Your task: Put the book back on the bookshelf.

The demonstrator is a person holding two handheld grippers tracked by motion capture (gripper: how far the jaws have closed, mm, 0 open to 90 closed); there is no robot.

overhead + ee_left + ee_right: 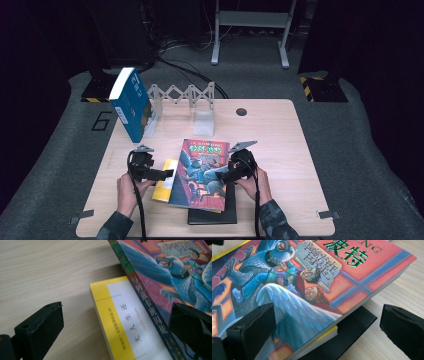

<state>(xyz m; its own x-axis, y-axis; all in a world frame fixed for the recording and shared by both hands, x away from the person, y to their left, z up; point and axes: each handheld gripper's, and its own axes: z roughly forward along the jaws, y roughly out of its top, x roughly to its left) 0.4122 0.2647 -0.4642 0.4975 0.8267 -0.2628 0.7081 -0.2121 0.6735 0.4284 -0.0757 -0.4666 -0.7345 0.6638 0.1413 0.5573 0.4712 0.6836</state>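
Note:
A red illustrated book [202, 172] lies in the middle of the table, resting on a yellow book [164, 185] and a black book [214, 215]. My left gripper [166, 174] is at the stack's left side and open; in its own view the left gripper [115, 332] straddles the yellow book [120, 322] and the red book's spine [147, 307]. My right gripper [221, 175] is open at the stack's right side. In its own view the right gripper [328, 327] straddles the red book's edge [317, 302], with the black book [352, 327] beneath.
A blue book [131, 102] stands tilted against a white folding rack [182, 94] at the back left of the wooden table [280, 150]. A white divider [203, 123] stands beside it. A round hole [241, 111] sits near the table's far edge.

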